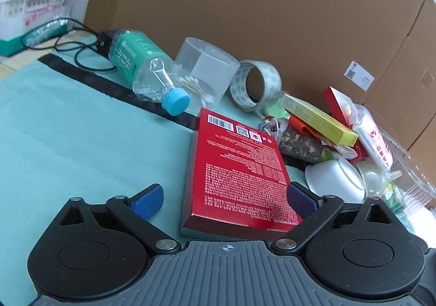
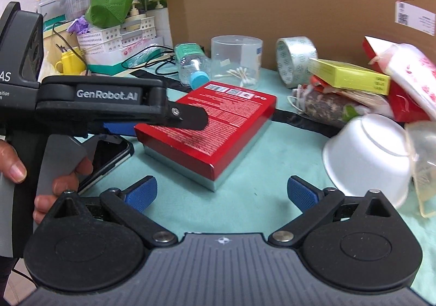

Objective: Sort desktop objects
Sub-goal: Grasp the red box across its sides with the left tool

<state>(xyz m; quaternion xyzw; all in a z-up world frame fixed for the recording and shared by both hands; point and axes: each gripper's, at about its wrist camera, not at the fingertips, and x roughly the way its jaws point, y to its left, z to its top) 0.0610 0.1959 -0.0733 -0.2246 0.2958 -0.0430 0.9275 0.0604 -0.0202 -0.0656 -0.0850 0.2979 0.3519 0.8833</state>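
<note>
Our left gripper (image 1: 223,197) straddles, jaws apart, the red box (image 1: 239,169) on the teal-clothed surface (image 1: 81,128); right gripper (image 2: 220,192) gapes; cardboard (image 1: 245,6) behind.

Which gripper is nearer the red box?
Left. The left gripper straddles the near end of the red box, jaws wide, pads not pressing. The right gripper hangs open short of it, over bare cloth.

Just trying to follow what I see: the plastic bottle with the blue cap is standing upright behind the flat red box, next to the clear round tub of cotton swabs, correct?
Not quite. The plastic bottle with the blue cap is lying on its side, cap toward the camera, not standing upright. The left wrist view shows this. The rest holds: it is behind the flat red box, next to the clear round tub of cotton swabs.
</note>
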